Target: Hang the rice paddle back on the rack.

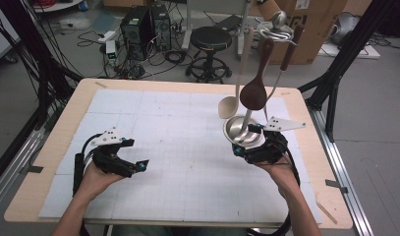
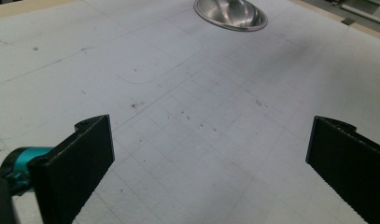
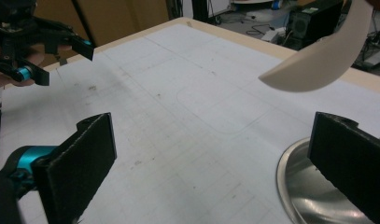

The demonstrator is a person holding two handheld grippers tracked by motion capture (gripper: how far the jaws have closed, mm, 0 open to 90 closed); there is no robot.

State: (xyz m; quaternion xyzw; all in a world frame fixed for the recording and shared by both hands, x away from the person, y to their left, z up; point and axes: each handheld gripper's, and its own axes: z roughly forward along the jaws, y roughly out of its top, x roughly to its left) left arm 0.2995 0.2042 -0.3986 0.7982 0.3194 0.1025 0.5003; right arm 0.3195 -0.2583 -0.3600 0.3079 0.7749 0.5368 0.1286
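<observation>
A: Right gripper (image 1: 249, 140)?
B: Sitting just at the near rim of the round steel base dish (image 1: 241, 129) of the utensil stand. Jaws standing wide apart, nothing between them.
A: Utensils?
B: Cream plastic ladle (image 1: 229, 106) and dark brown wooden spoon (image 1: 253, 93) are hanging above that dish, ladle bowl on the left, just beside the spoon.
A: Left gripper (image 1: 136, 155)?
B: Resting well left of the dish on the white gridded mat (image 1: 187, 162). Jaws also gaping, nothing held.
</observation>
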